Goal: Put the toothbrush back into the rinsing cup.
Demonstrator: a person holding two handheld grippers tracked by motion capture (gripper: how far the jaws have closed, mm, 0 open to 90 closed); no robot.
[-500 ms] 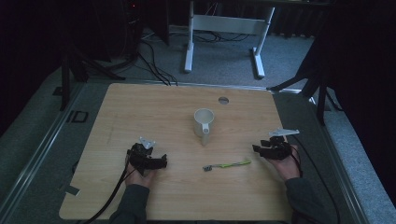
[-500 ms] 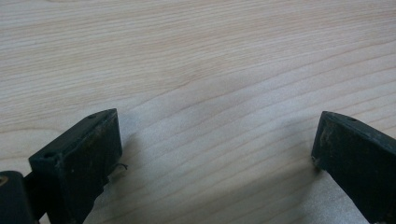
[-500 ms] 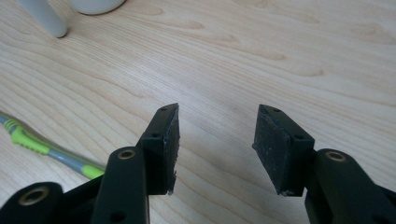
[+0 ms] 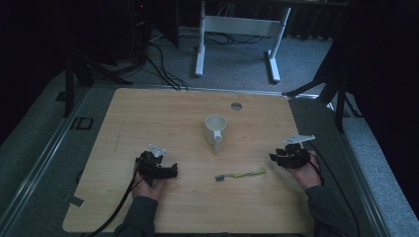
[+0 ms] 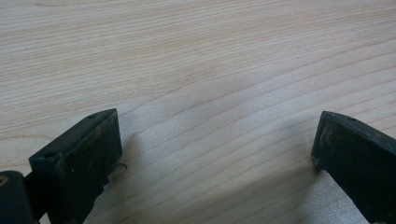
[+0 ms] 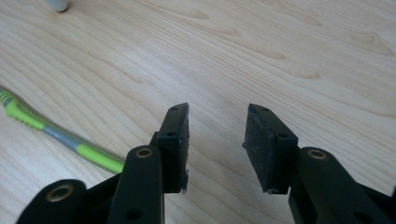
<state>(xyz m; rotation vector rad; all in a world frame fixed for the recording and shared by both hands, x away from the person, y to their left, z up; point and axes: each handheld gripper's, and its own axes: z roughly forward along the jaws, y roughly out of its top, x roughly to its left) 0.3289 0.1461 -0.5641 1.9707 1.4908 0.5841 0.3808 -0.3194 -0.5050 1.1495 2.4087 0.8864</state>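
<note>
Change since half a second ago is nil: both claws, left [image 4: 170, 172] and right [image 4: 274, 157], remain open and empty on the pale wooden surface [image 4: 148, 118], green-handled toothbrush [image 4: 240, 174] lying ungrasped between them, nearer the right.

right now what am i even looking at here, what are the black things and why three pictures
A person sits at a wooden table holding a hand tool in each hand; no robot arm is involved. Each tool ends in a two-jaw claw. The high view looks down from above: the left claw and the right claw rest near the table's front. The other two pictures come from small cameras riding on the claws, looking along their black jaws. On the table lie a white cup and a green toothbrush, which also appears in the right gripper view. Both claws are open and hold nothing.
</note>
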